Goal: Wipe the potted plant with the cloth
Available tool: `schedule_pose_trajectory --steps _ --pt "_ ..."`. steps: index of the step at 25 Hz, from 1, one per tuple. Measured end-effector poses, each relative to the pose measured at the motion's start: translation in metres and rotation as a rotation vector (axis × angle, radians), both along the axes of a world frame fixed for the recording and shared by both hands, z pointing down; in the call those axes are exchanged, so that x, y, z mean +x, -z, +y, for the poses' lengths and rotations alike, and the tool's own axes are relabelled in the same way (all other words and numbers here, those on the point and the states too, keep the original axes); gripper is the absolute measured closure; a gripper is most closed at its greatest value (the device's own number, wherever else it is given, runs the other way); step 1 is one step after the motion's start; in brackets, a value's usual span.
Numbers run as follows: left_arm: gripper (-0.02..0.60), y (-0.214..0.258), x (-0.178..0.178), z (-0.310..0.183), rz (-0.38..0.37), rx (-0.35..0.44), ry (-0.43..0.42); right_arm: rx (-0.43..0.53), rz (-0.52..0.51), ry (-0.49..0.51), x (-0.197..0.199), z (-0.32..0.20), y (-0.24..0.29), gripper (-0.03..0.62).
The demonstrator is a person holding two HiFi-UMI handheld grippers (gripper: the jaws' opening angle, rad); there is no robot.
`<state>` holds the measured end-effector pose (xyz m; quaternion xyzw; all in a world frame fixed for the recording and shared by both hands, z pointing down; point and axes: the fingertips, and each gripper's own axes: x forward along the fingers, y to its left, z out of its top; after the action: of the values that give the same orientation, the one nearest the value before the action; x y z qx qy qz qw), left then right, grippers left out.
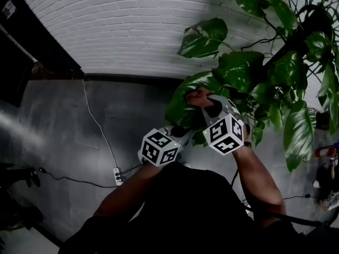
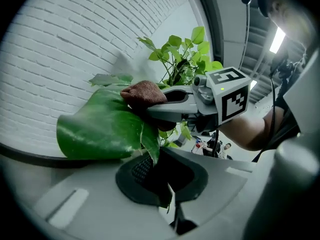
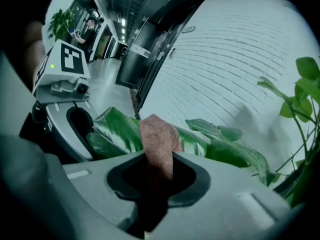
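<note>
Two claws: the left claw (image 2: 165,179) and the right claw (image 3: 157,176). Two marker cubes: the left cube (image 1: 159,147) and the right cube (image 1: 226,134). One brown cloth (image 3: 156,136), in the right claw. One plant (image 1: 275,73), with one leaf (image 2: 100,129) in the left claw. One power strip (image 1: 118,176) and one white cable (image 1: 98,126) on the floor (image 1: 63,142).

Right gripper (image 3: 158,173) jaws clamp brown cloth (image 3: 157,134), resting on green leaf (image 3: 114,132).
</note>
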<state>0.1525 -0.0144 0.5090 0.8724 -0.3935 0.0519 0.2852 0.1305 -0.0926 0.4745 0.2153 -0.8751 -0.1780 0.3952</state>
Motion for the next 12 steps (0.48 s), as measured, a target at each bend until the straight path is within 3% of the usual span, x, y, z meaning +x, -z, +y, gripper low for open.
schedule_pose_trajectory --steps 12 --pt "0.563 -0.005 0.0 0.001 -0.1 0.033 -0.008 -0.087 0.017 0.125 -0.019 0.049 -0.008 0.525"
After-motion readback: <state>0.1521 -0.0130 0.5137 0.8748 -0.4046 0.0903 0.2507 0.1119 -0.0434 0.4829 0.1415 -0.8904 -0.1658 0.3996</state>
